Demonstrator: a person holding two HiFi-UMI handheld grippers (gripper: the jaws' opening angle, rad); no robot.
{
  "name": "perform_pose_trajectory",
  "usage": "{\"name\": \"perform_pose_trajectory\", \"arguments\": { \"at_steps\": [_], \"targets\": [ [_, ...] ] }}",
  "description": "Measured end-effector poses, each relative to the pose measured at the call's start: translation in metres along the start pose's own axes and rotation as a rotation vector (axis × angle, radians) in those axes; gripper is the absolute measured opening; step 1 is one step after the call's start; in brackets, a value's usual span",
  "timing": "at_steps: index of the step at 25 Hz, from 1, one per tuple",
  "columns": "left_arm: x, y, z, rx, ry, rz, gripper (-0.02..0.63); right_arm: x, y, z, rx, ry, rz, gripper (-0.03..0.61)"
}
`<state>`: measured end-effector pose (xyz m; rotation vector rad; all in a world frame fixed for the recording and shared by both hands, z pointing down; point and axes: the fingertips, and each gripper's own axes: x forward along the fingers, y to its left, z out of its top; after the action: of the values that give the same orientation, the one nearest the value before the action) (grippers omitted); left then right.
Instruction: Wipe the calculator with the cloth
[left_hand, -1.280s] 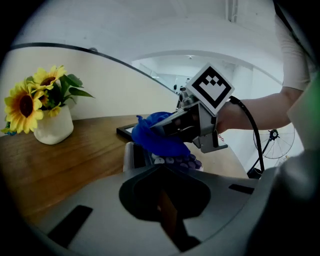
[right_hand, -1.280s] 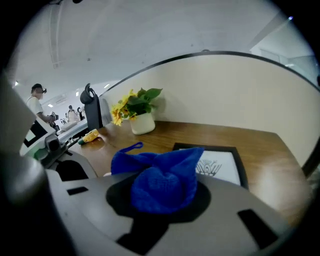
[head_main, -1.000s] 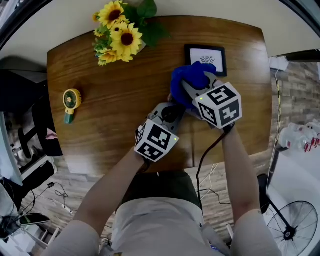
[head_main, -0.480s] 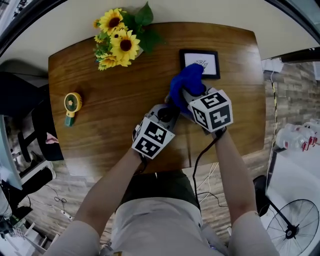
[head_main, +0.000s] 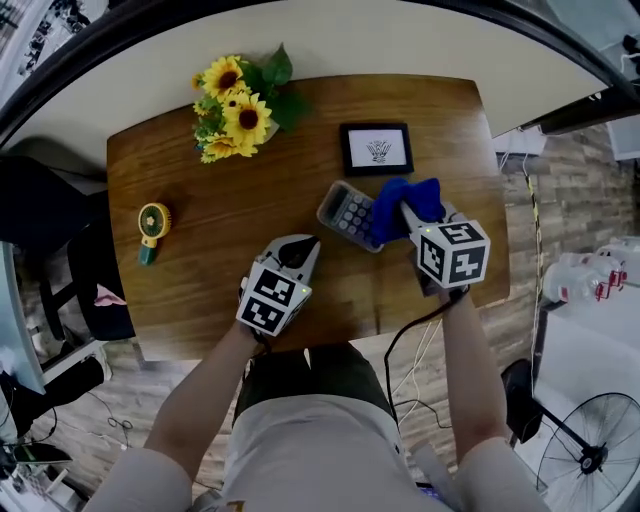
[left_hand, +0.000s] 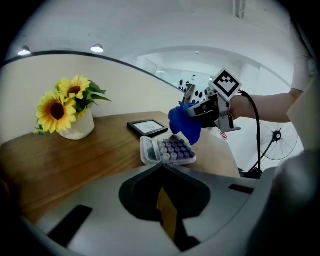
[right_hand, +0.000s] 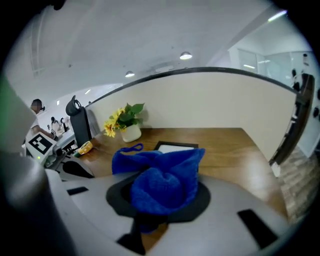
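Wooden worktop (head_main: 200, 190), casual rundown: left tongs (left_hand: 162, 166) pinched together on nothing, calculator (head_main: 347, 214) lying flat just ahead of them. Right tongs (head_main: 408, 212) clamp the blue cloth (head_main: 428, 193) over its right end. Picture frame (head_main: 376, 148) behind.

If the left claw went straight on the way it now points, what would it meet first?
Most likely the grey calculator with purple keys, lying on the wooden table directly ahead of the left claw.

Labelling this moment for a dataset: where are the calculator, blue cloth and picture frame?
calculator (head_main: 346, 214), head view, its exposed top face
blue cloth (head_main: 392, 202), head view, its bunched left lobe
picture frame (head_main: 377, 149), head view, white print inside
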<state>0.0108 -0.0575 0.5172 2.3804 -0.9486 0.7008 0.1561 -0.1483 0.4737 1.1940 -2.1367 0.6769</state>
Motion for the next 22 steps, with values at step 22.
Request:
{"name": "perform_pose_trajectory", "arguments": {
  "at_steps": [22],
  "targets": [
    [-0.174, -0.016, 0.21, 0.2, -0.386, 0.119, 0.002, -0.226, 0.083, 0.167, -0.091, -0.491, 0.003, 0.094]
  ]
}}
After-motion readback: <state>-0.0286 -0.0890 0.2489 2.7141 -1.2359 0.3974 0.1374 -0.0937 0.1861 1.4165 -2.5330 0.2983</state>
